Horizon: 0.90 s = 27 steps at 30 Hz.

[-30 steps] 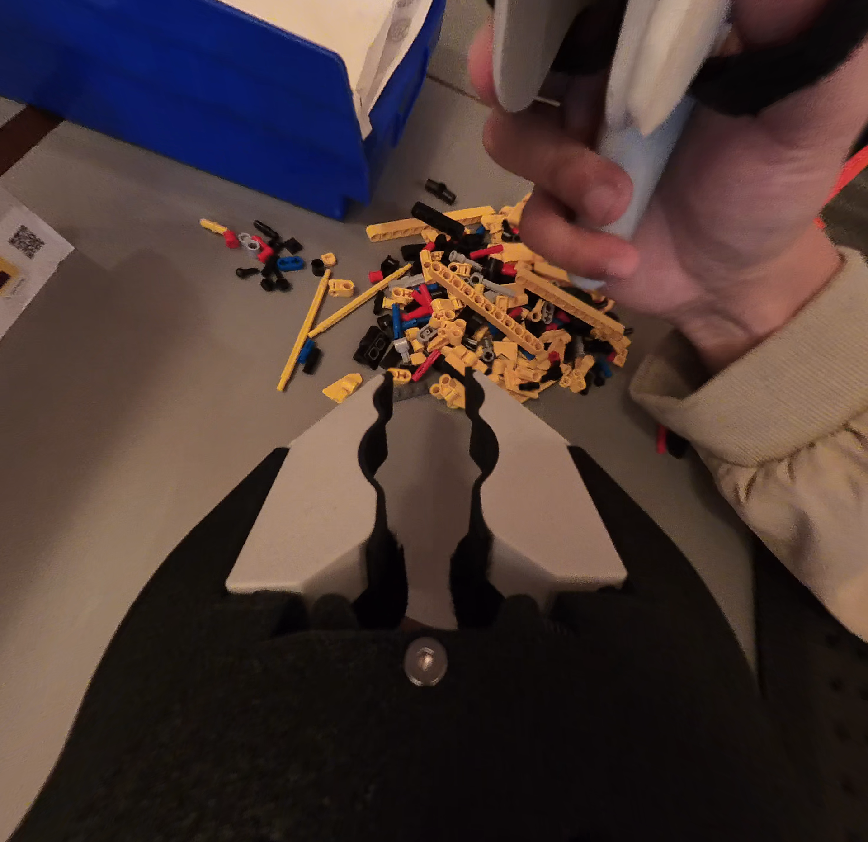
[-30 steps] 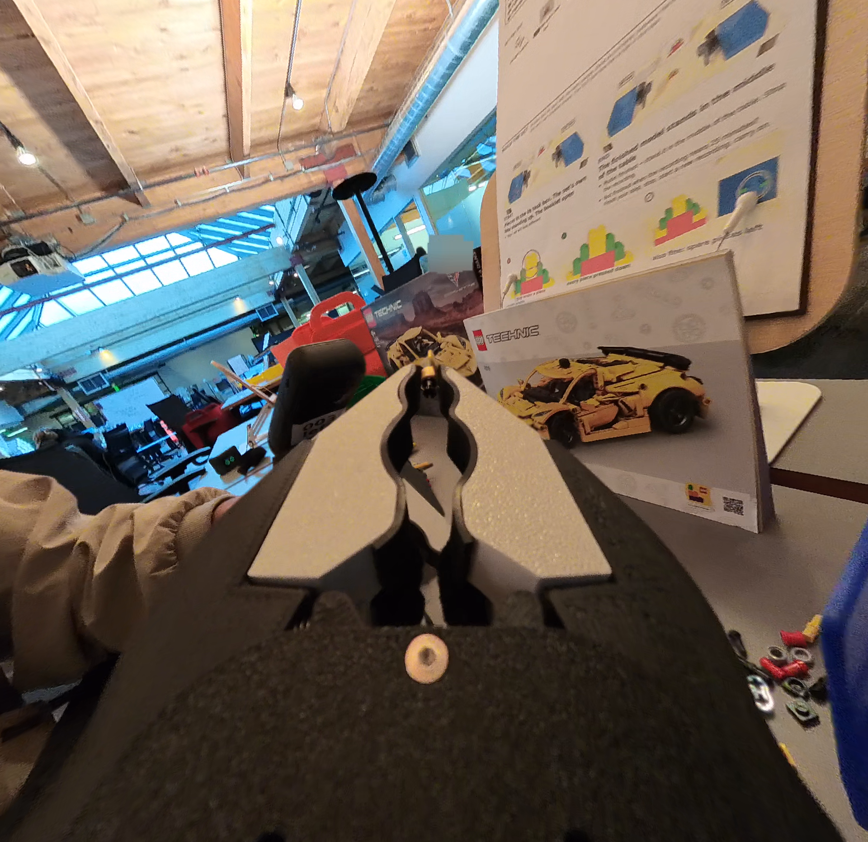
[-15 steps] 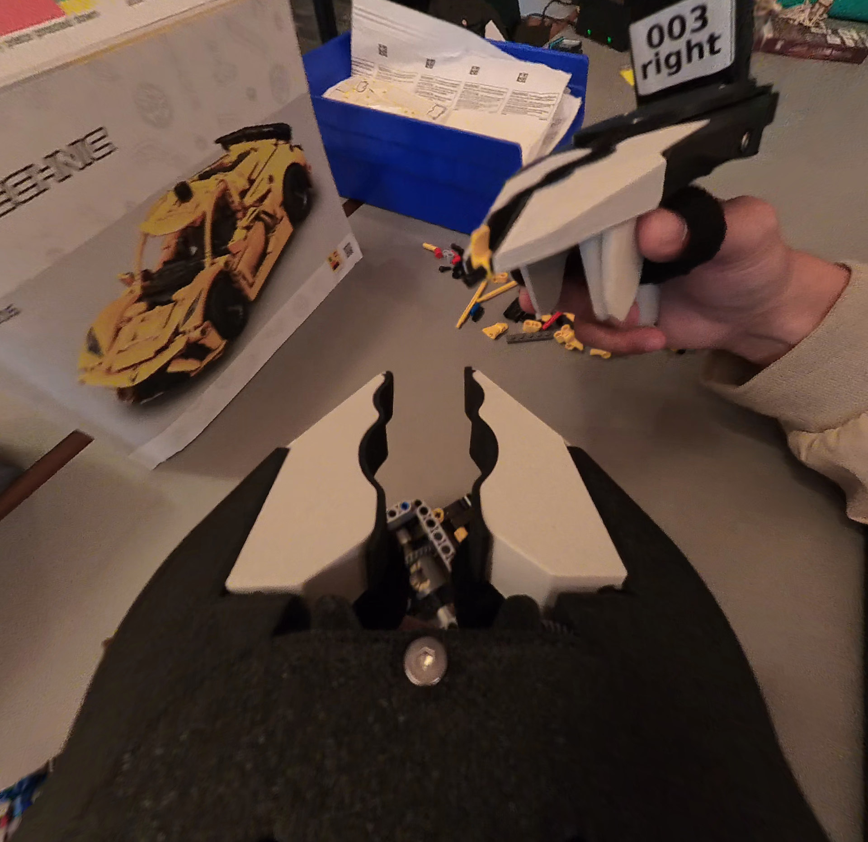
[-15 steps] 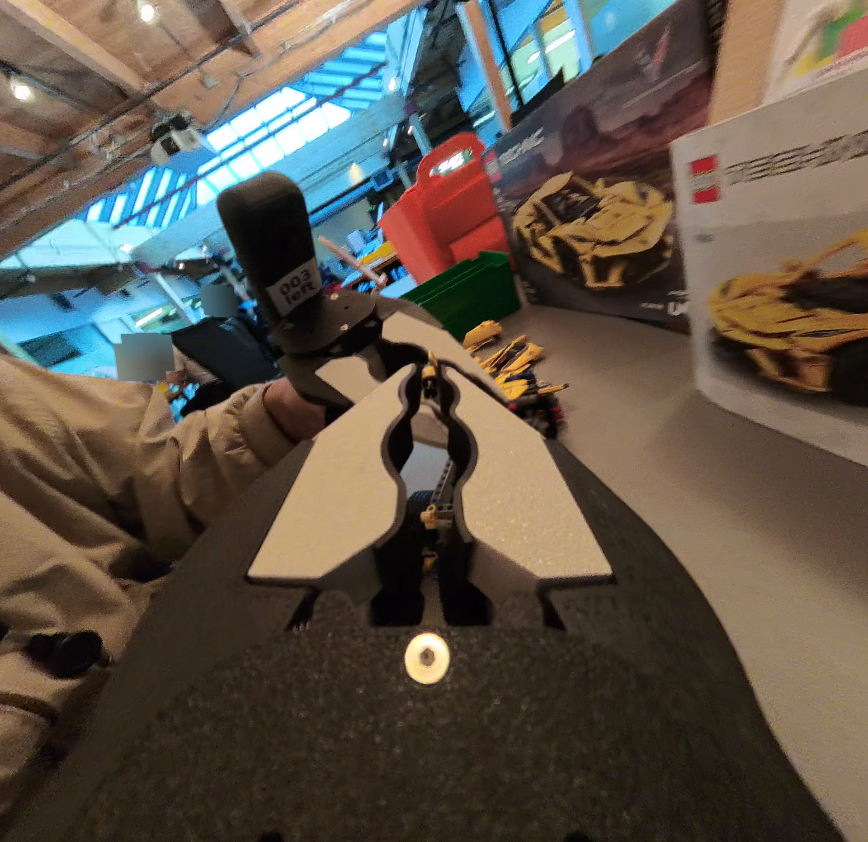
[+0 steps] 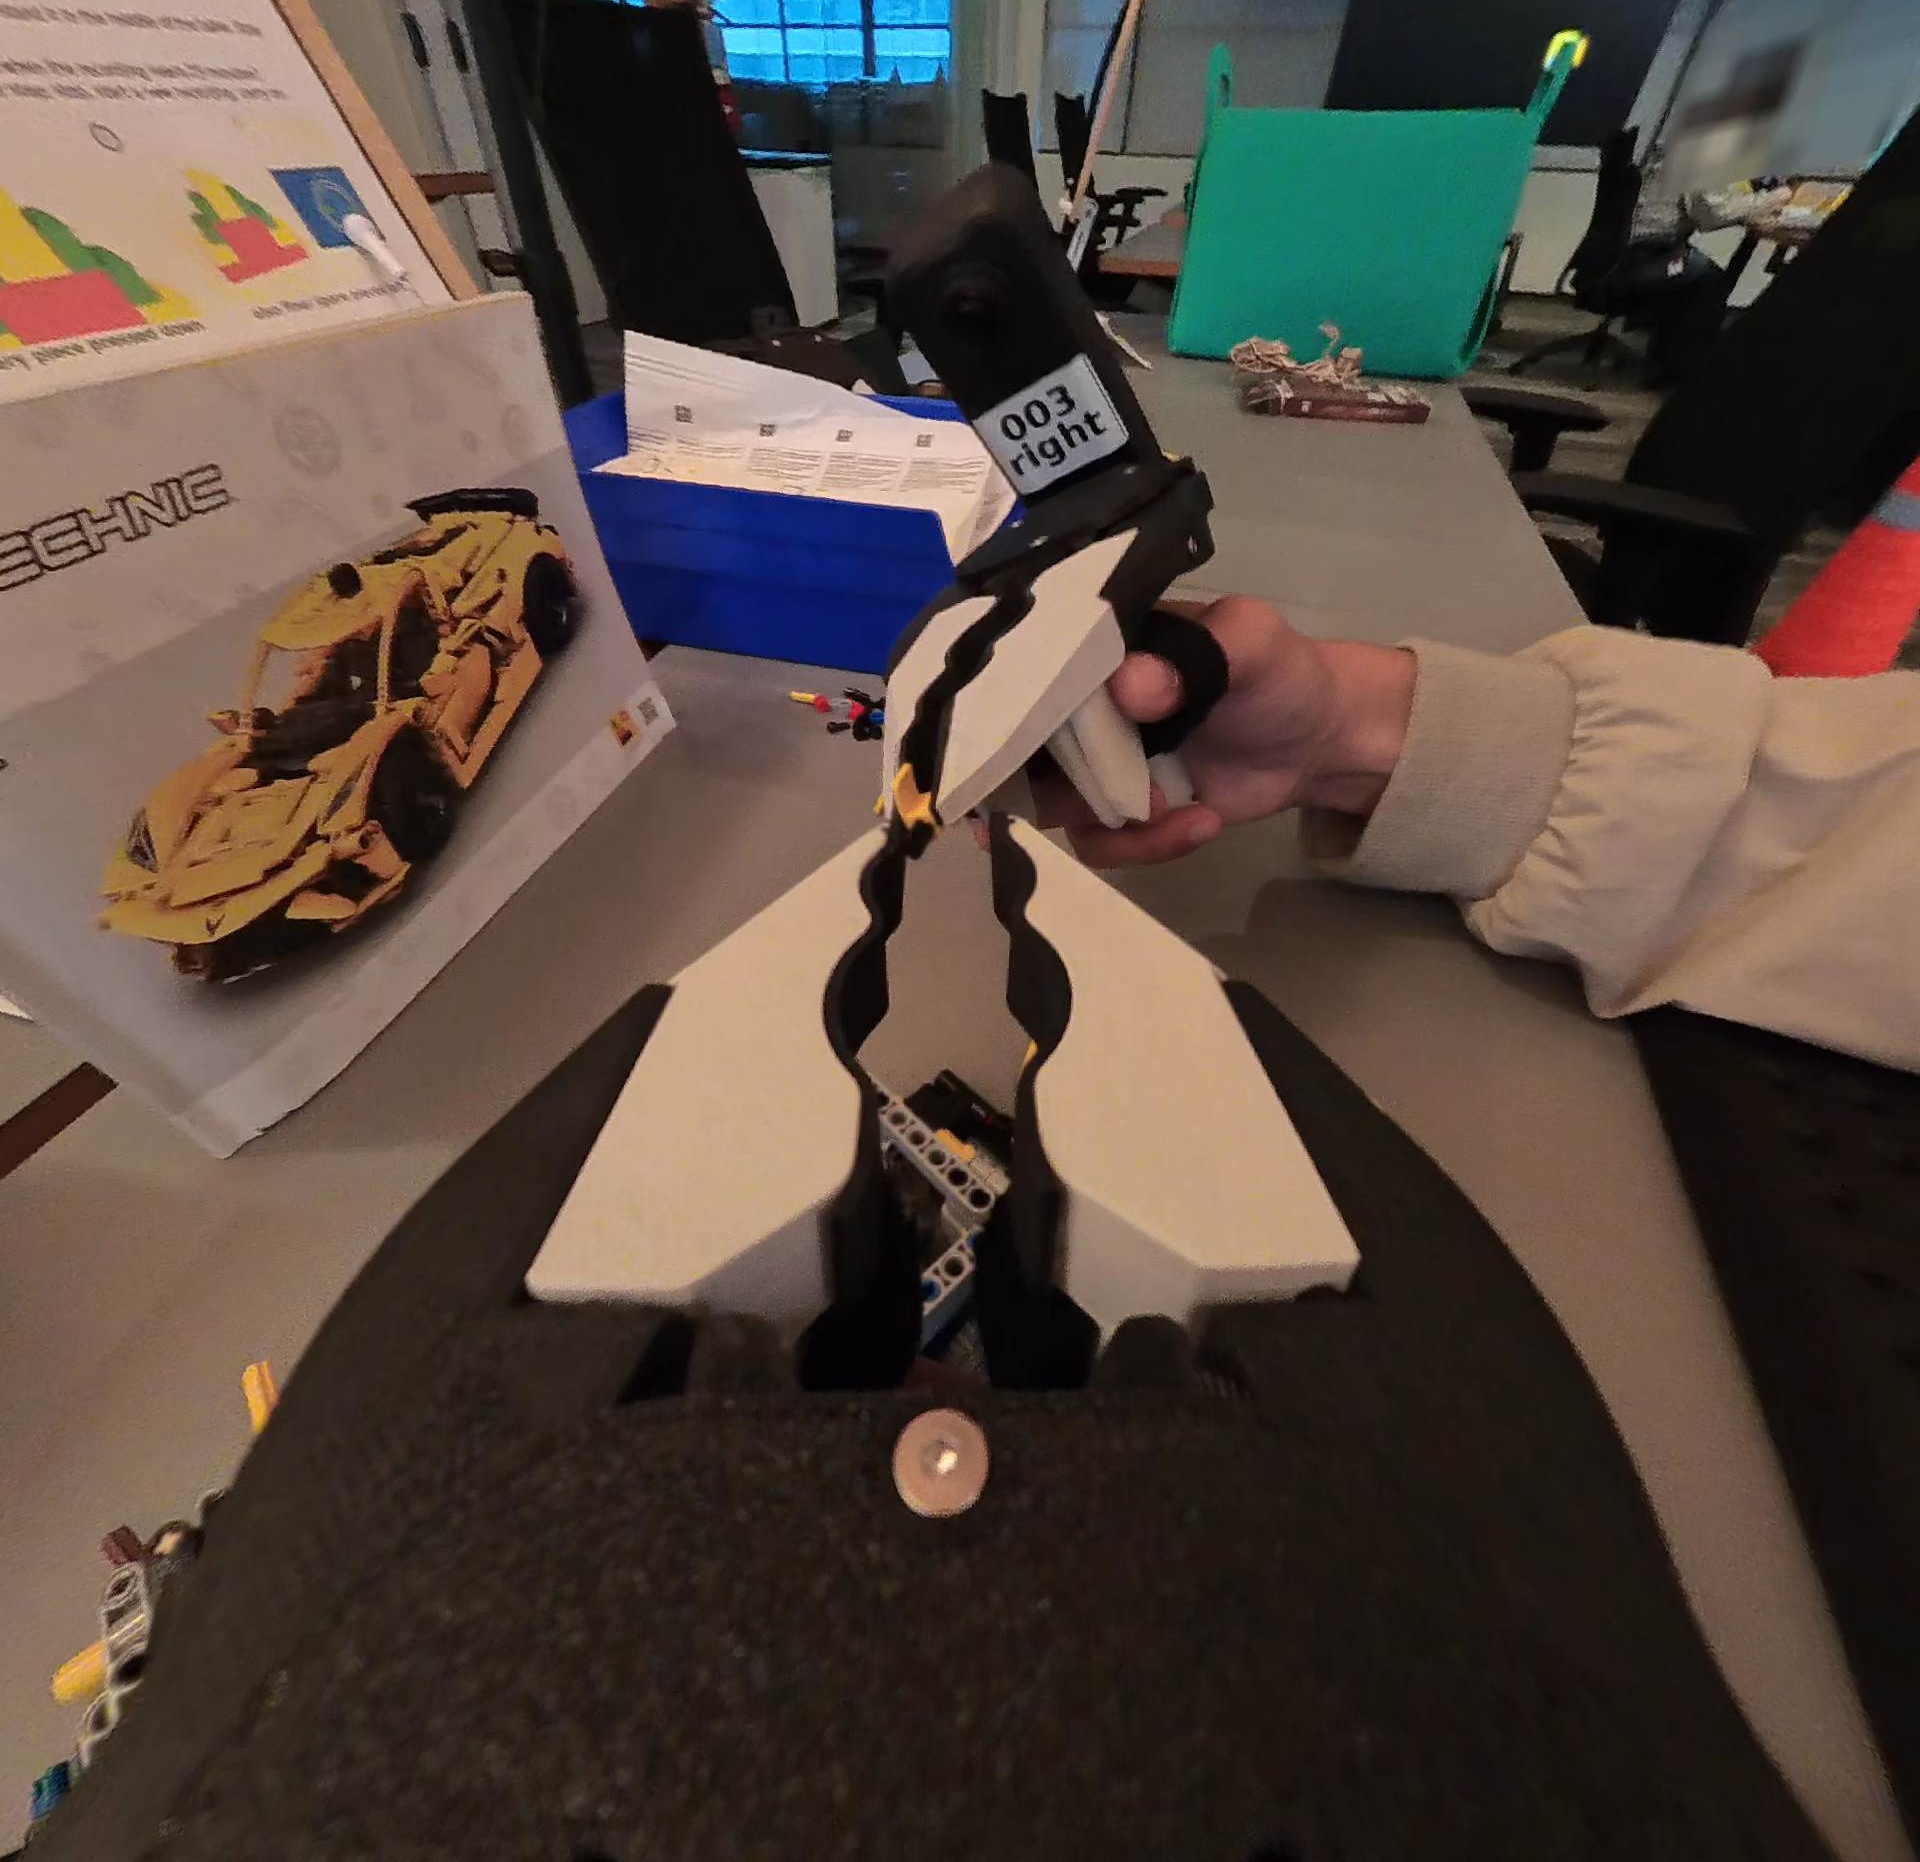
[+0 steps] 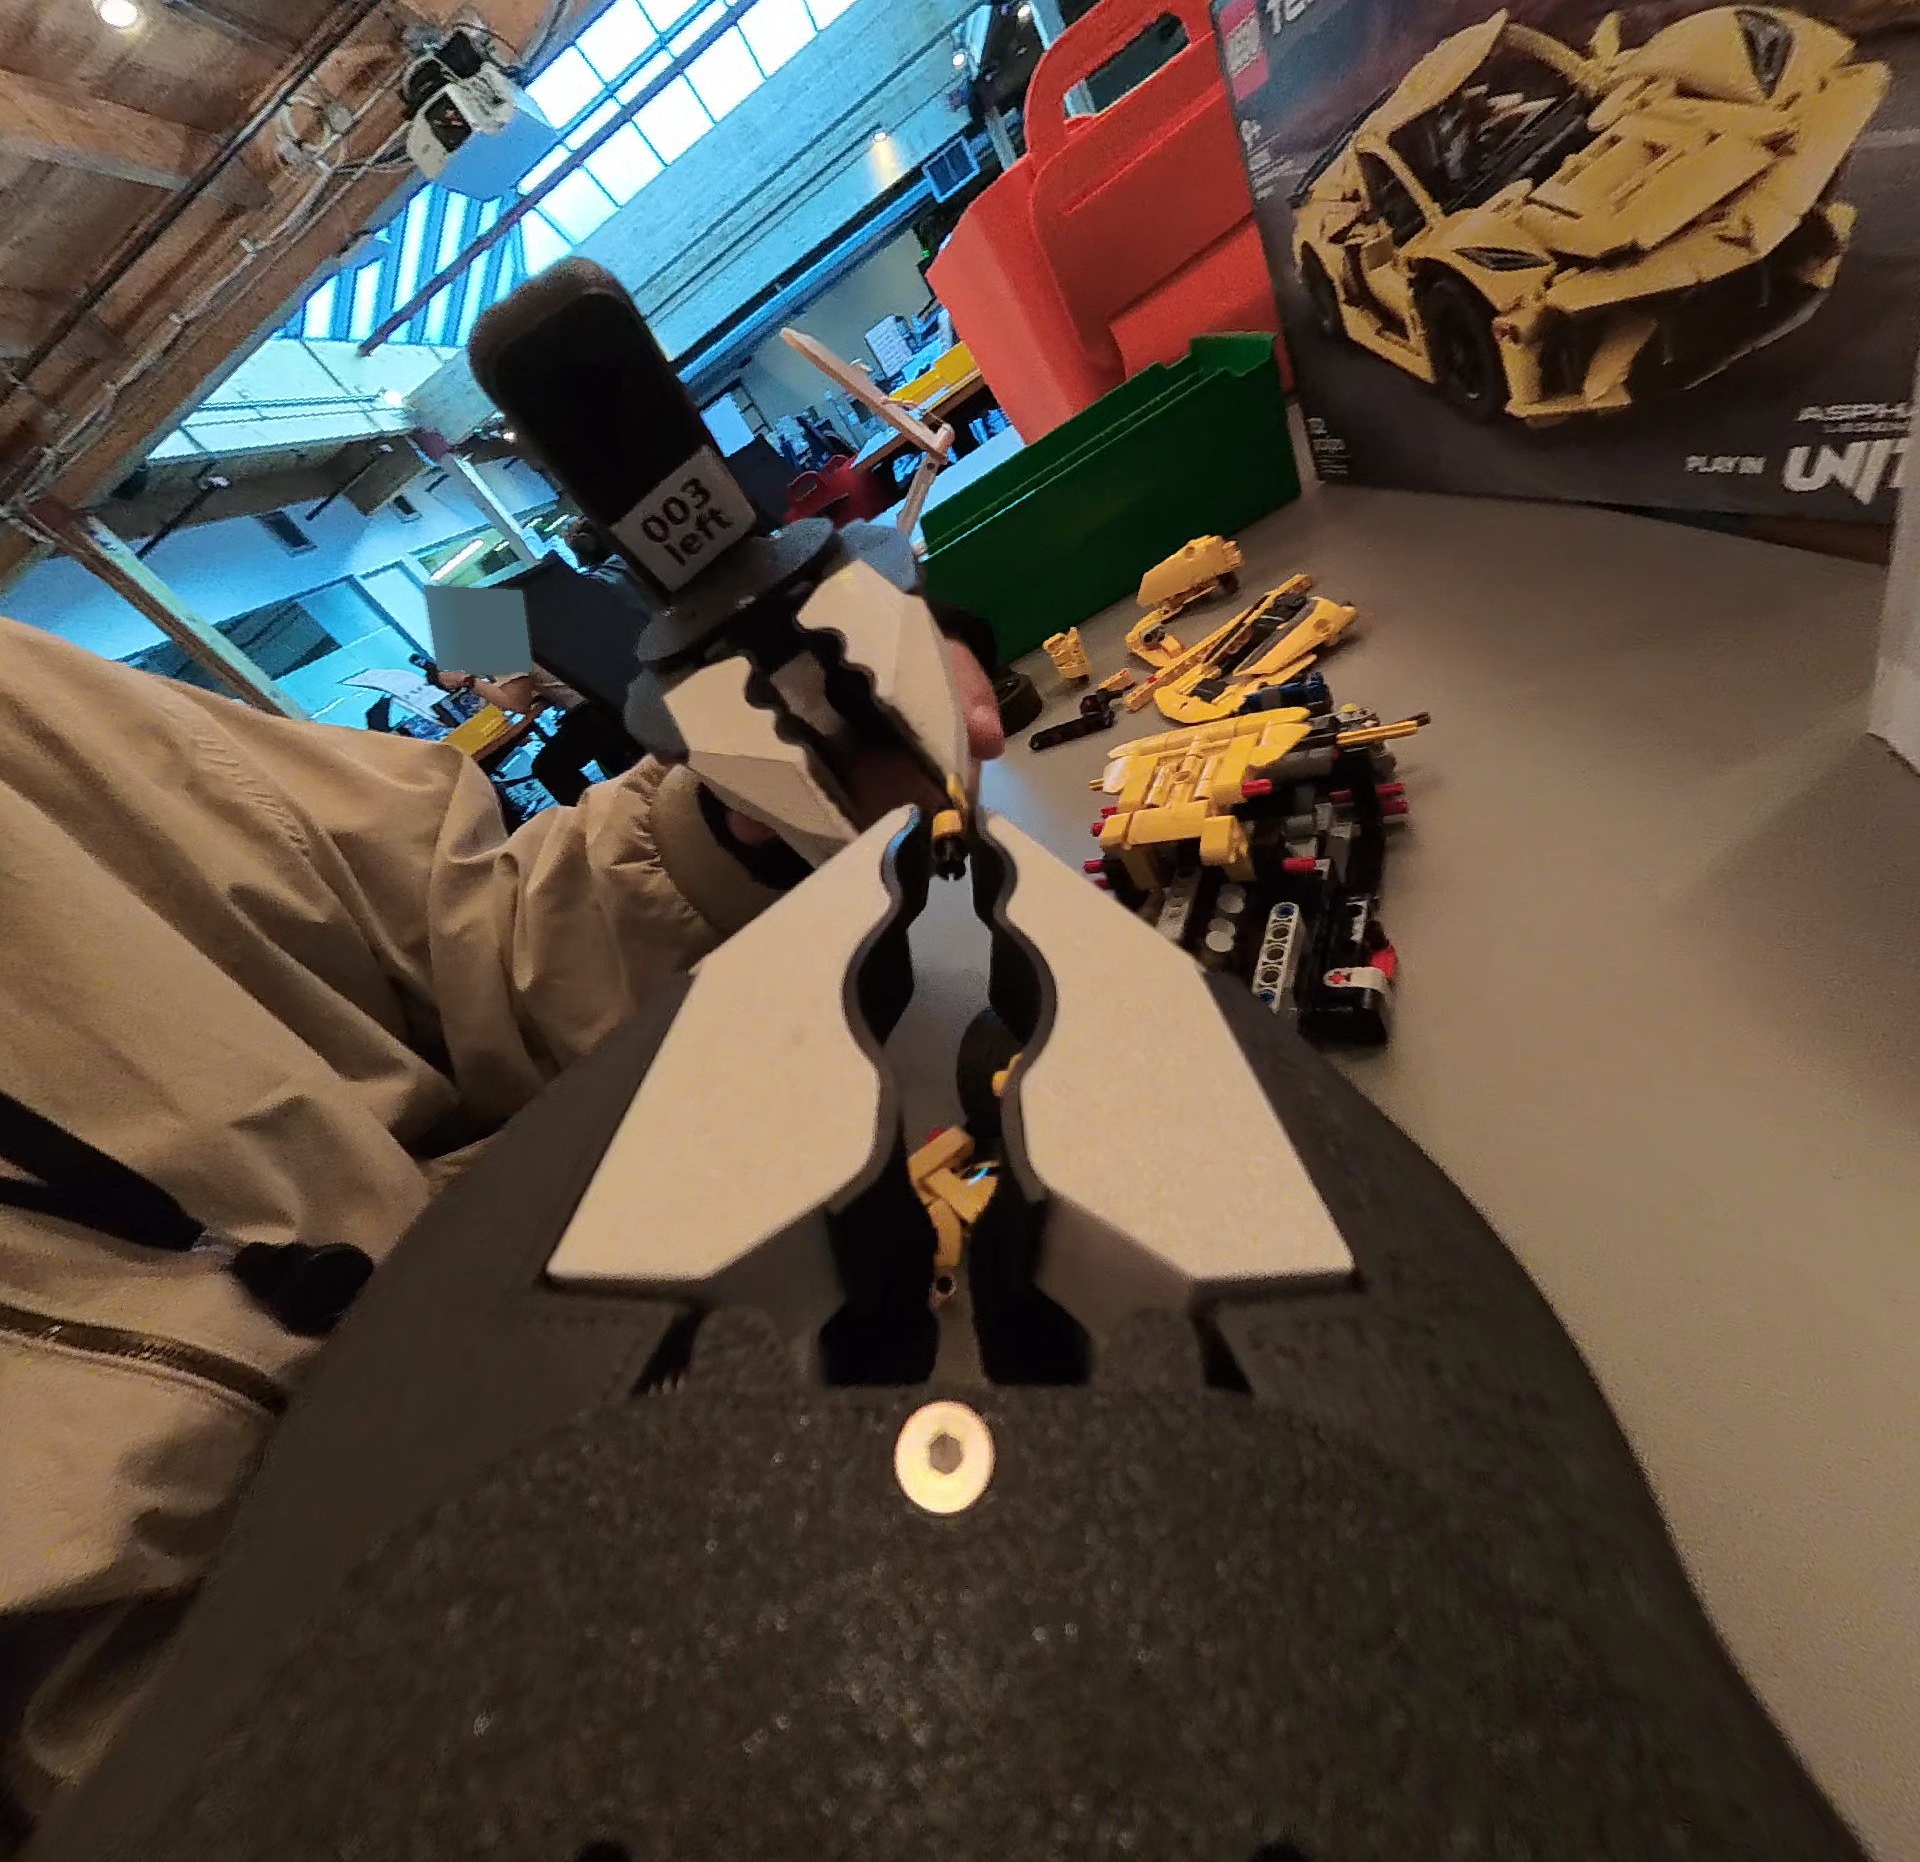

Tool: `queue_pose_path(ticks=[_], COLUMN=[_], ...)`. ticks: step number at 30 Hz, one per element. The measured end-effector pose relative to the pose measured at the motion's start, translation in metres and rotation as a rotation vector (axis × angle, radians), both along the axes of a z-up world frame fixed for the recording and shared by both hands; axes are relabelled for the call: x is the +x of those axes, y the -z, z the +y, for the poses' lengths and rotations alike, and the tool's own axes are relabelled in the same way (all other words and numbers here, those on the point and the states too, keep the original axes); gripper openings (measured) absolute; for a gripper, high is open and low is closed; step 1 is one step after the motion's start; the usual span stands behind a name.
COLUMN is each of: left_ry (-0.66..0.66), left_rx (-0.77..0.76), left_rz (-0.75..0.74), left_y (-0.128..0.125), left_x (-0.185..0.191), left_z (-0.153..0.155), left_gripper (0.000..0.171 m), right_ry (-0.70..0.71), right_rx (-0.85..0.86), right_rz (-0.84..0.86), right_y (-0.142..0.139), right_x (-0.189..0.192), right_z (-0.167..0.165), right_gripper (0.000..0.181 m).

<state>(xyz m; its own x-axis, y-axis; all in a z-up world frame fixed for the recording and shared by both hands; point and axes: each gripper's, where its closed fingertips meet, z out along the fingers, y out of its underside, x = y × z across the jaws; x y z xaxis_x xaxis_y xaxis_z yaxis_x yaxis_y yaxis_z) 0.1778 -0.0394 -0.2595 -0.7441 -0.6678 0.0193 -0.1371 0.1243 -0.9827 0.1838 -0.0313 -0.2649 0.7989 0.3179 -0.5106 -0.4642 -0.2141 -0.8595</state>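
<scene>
My right gripper (image 6: 951, 841) is shut on a small yellow piece (image 6: 948, 838) at its fingertips. In the left wrist view the right gripper (image 5: 906, 806) comes down from the upper right, and the yellow piece (image 5: 914, 810) sits just at my left gripper's (image 5: 940, 841) tips, touching or nearly touching the left one. The left gripper is open and empty. It also shows in the right wrist view (image 6: 920, 773), tip to tip with the right one. A grey beam assembly (image 5: 940, 1158) lies on the table below the left fingers.
A partly built yellow and black car model (image 6: 1247, 856) and loose yellow panels (image 6: 1226, 628) lie on the grey table. Behind them stand a green bin (image 6: 1122, 503), an orange container (image 6: 1132, 233) and a car box (image 6: 1558, 202). A booklet (image 5: 312, 690) and blue bin (image 5: 769, 555) stand left. Left and right tips are no more than a few centimetres apart.
The left gripper has lifted away from the pile of loose pieces and turned toward the booklet. The right gripper, still holding the yellow piece, has moved in to meet its tips.
</scene>
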Motion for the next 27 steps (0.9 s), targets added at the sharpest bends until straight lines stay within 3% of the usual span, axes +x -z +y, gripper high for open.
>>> queue_pose_path(ticks=[10,15,21,27], left_ry=[0.05,0.067,0.084,0.097], left_rx=[0.05,-0.016,-0.135,-0.158], left_rz=[-0.003,-0.045,-0.064,-0.082], left_y=[0.011,-0.002,-0.014,-0.018], left_x=[-0.008,-0.011,-0.013,-0.016], left_z=[-0.004,-0.004,0.0,-0.001], left_gripper=[0.005,0.002,0.002,0.002], right_ry=[-0.105,-0.167,0.002,0.1], right_rx=[-0.02,0.063,0.092,0.116], right_rz=[0.035,0.089,-0.267,-0.206], right_y=[0.003,-0.012,-0.021,-0.032], right_x=[-0.016,-0.023,-0.025,-0.006], right_z=[-0.002,-0.007,-0.002,-0.009], right_gripper=[0.006,0.016,0.024,0.015])
